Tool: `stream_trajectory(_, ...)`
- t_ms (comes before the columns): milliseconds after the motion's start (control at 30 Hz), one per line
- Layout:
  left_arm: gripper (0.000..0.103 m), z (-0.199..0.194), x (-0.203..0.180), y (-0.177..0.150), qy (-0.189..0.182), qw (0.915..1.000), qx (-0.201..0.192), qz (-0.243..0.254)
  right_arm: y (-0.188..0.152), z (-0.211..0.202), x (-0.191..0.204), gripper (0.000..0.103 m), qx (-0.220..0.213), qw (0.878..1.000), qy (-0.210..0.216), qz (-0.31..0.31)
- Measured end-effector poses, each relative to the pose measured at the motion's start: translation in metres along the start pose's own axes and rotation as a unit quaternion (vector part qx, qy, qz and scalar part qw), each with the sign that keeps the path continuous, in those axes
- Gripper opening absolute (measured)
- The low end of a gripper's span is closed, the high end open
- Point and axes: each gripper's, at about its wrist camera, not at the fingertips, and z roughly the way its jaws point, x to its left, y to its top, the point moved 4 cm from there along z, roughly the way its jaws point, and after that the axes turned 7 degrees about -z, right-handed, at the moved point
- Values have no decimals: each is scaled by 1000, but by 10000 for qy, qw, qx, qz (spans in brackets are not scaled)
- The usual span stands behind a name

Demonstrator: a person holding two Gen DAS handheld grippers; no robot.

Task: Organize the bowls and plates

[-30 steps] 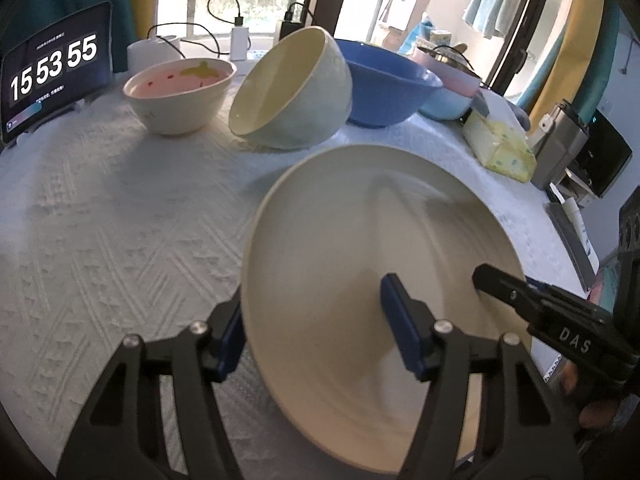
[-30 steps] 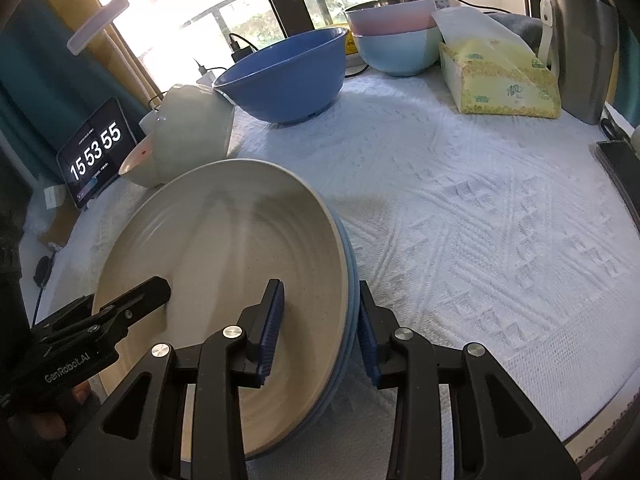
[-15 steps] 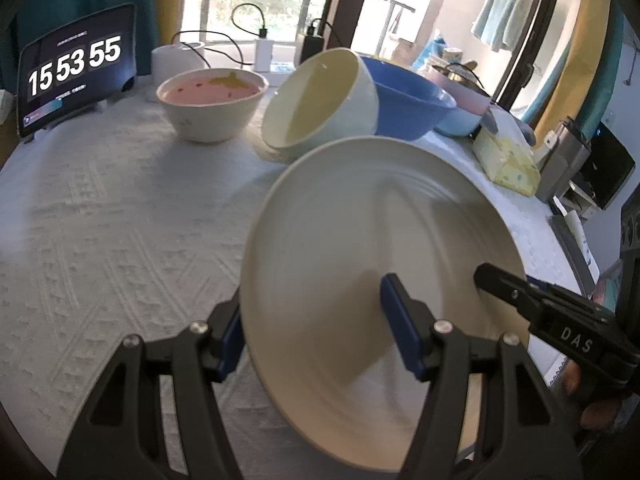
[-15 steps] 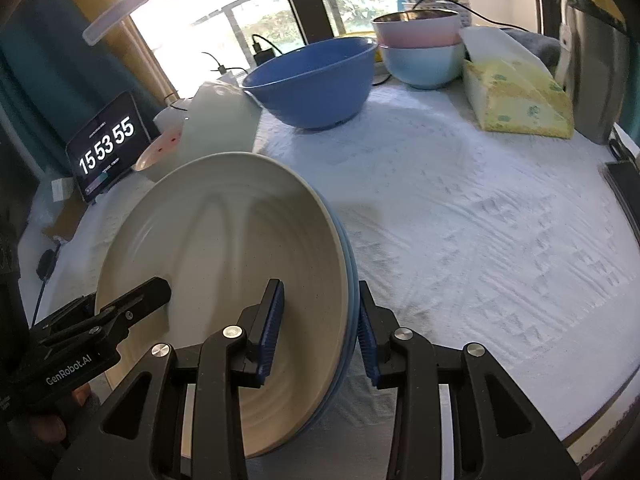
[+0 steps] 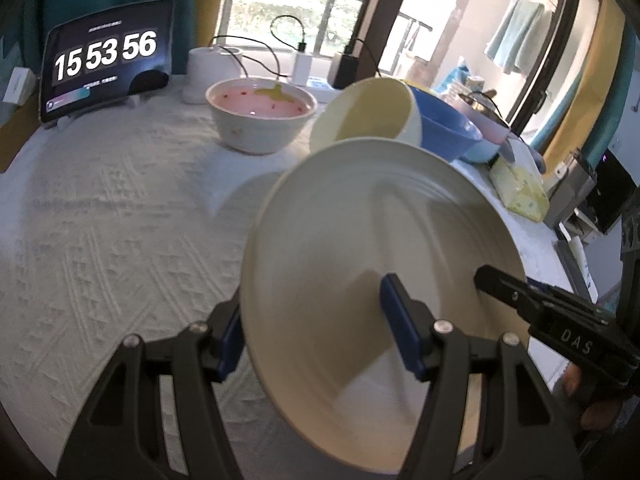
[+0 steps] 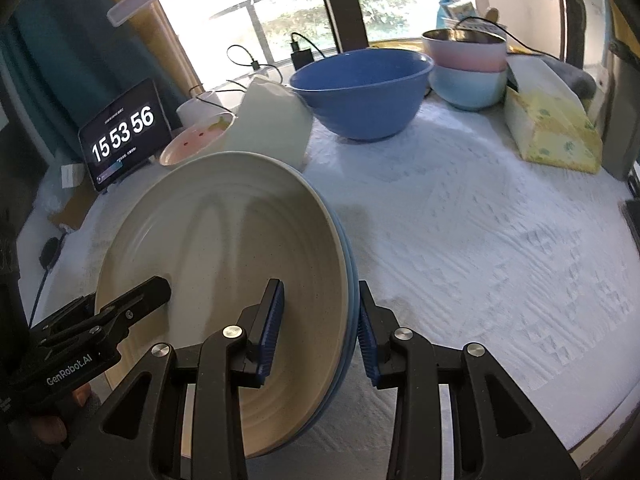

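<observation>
Sunlit balcony windows were seen behind a table covered with a white textured cloth (image 6: pixel 500 248), at whose far edge a tablet clock (image 5: pixel 106 68) was propped. A stack of plates (image 6: pixel 224 280), cream on top with blue rims showing beneath (how many blue ones could not be counted), was held tilted above the cloth near the table's front, gripped from both sides at once. The left gripper (image 5: pixel 316 344) was clamped across the stack's left rim, one blue pad pressed on the cream upper face and the other tucked behind the edge. The right gripper (image 6: pixel 320 332) was clenched on the opposite rim, its pads set against the cream face and the blue underside. Each gripper was also visible in the other's view as a black finger lying on the plate's face. Behind the stack, a pink-lined bowl (image 5: pixel 262 114) stood upright, and a pale cream bowl (image 5: pixel 366 114) was tipped on its side against a large blue bowl (image 6: pixel 362 90). Farther right, a pink bowl nested in a light blue bowl (image 6: pixel 468 68) was set near the window, with a yellow tissue pack (image 6: pixel 552 132) just beside it.
</observation>
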Motion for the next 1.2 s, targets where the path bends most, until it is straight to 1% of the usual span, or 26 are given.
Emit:
stream_trajectory(500, 64, -9, 64, 20, 233, 9984, -222, -455, 29, 32, 60, 37, 152, 9984, 211, -508)
stream_trajectory(733, 63, -8, 87, 25, 362, 9969, -252, -651, 40, 49, 84, 37, 247, 9970, 296, -672)
stream_trajectory(1067, 63, 2, 108, 30, 555, 9953, -141, -779, 45, 74, 100, 38, 479, 9952, 403, -747)
stream_trajectory(1200, 63, 7, 109, 31, 696, 9952, -134, -669, 43, 83, 102, 38, 594, 9945, 417, -754)
